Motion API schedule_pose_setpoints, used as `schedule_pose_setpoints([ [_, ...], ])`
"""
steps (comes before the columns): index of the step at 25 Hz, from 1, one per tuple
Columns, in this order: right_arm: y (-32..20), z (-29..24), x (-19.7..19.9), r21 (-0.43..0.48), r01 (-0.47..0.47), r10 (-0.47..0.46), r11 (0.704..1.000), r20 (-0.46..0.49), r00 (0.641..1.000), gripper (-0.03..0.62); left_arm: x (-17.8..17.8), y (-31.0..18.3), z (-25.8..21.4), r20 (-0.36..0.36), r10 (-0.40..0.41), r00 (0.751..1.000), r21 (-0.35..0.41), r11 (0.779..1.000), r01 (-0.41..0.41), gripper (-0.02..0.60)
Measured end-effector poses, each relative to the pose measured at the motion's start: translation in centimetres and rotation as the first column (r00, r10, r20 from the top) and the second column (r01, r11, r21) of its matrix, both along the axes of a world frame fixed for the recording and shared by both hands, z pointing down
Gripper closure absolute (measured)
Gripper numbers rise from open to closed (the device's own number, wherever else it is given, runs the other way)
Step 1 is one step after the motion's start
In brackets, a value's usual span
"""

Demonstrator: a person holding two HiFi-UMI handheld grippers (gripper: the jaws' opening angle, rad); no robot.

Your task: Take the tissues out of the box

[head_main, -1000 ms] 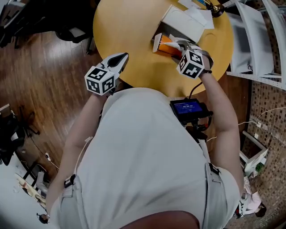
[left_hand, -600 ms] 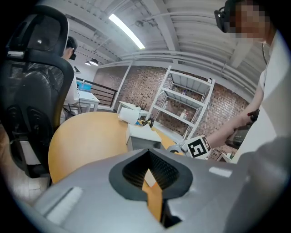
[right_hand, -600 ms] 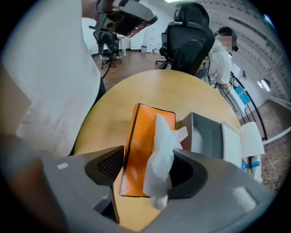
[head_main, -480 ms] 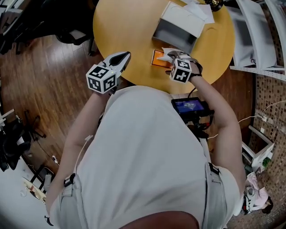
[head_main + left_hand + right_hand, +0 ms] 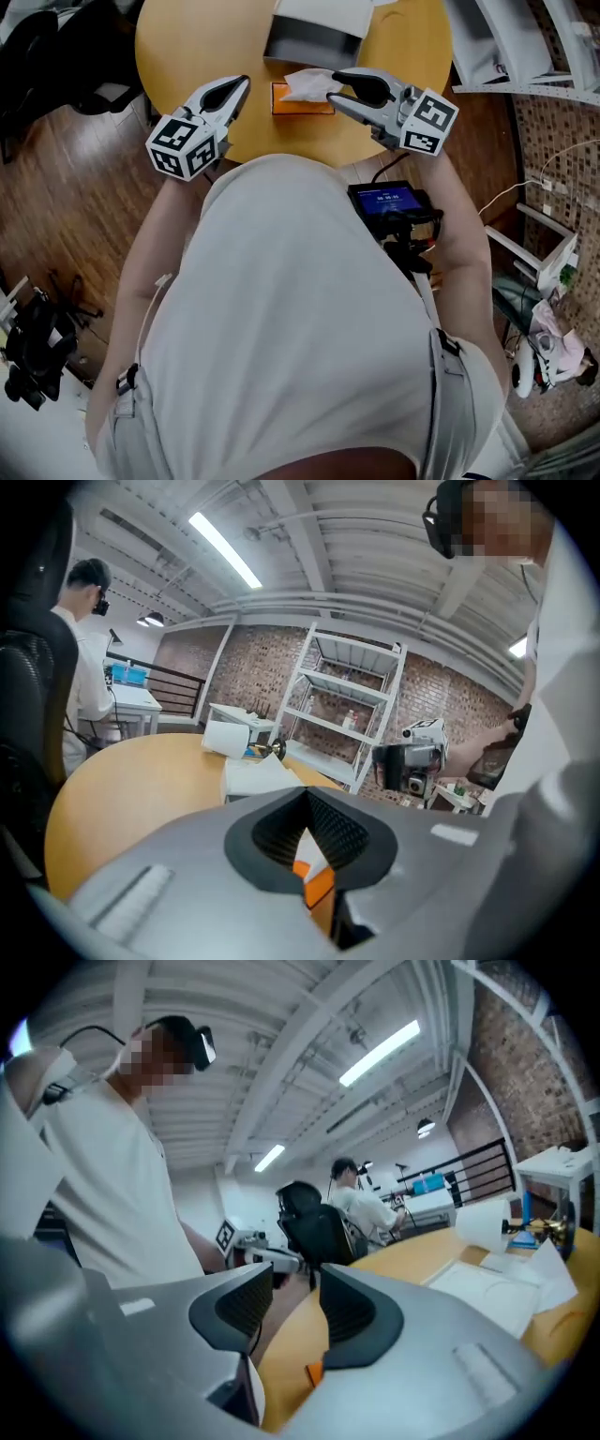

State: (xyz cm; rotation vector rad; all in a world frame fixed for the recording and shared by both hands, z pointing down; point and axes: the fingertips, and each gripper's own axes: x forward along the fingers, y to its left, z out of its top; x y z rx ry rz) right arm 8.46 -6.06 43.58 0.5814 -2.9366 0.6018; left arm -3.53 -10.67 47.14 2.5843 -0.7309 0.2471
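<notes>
An orange tissue box (image 5: 302, 103) lies on the round yellow table (image 5: 187, 47) near its front edge. A white tissue (image 5: 305, 84) sticks up out of the box. My right gripper (image 5: 334, 88) points left at the tissue from the right, tips just beside it. Its jaws are closing, and the right gripper view shows a gap with nothing between the pads (image 5: 349, 1302). My left gripper (image 5: 242, 84) hovers left of the box, shut and empty. Through its jaws (image 5: 306, 803) a strip of the orange box (image 5: 317, 888) shows.
A grey and white carton (image 5: 311, 39) stands on the table behind the tissue box. White metal shelving (image 5: 525, 47) is at the right. A paper roll (image 5: 225, 738) and loose sheets lie at the table's far side. A black chair (image 5: 314, 1218) and a seated person (image 5: 361, 1206) are beyond.
My right gripper has come off the top of the box, swung out to its right and now points left at the tissue. The left gripper stays shut.
</notes>
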Motion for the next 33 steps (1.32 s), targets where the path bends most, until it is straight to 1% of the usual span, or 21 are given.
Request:
schedule_pose_setpoints([
  [1,-0.2,-1.1,0.3,0.026,-0.015,0.014,1.000,0.032,0.999,0.452,0.4,-0.3,-0.1,-0.002,0.007,1.000,0.006,1.000,-0.007,0.581],
  [2,-0.2,-1.8,0.7,0.051,-0.029,0.027,0.998,0.039,0.999,0.477,0.8,-0.5,0.0,-0.004,0.013,1.000,0.007,1.000,-0.013,0.581],
  [3,-0.2,-2.1,1.2,0.073,-0.043,0.041,0.996,0.031,0.999,0.504,1.2,-0.6,0.1,-0.010,0.018,1.000,0.003,1.000,-0.018,0.581],
  [5,-0.1,-2.1,2.0,0.098,-0.065,0.065,0.993,0.005,0.998,0.580,2.0,-0.6,0.0,-0.040,0.024,0.999,-0.022,0.999,-0.025,0.581],
  [6,0.1,-1.8,2.2,0.100,-0.071,0.072,0.992,-0.002,0.997,0.594,2.3,-0.5,-0.1,-0.058,0.025,0.998,-0.035,0.999,-0.027,0.581],
  [8,0.3,-1.3,2.5,0.100,-0.079,0.081,0.992,-0.011,0.997,0.594,2.7,-0.5,-0.5,-0.075,0.028,0.997,-0.038,0.999,-0.031,0.581],
  [12,0.1,-1.1,2.3,0.110,-0.081,0.083,0.991,-0.020,0.996,0.594,2.8,-0.5,-1.0,-0.069,0.035,0.997,-0.025,0.999,-0.037,0.581],
  [19,0.1,-1.0,1.8,0.116,-0.064,0.068,0.991,-0.027,0.997,0.594,1.9,-0.4,-0.4,-0.036,0.009,0.999,-0.037,0.999,-0.010,0.581],
  [23,0.1,-0.9,1.7,0.109,-0.068,0.072,0.992,-0.031,0.997,0.594,1.4,-0.2,-0.2,-0.030,-0.004,1.000,-0.050,0.999,0.002,0.581],
  [28,0.1,-0.7,1.3,0.107,-0.056,0.061,0.993,-0.044,0.997,0.594,1.0,-0.4,-0.2,-0.022,-0.005,1.000,-0.046,0.999,0.004,0.581],
  [33,-0.2,-0.9,1.3,0.104,-0.061,0.065,0.993,-0.044,0.997,0.594,0.9,-0.4,0.4,0.004,-0.003,1.000,-0.053,0.999,0.003,0.581],
])
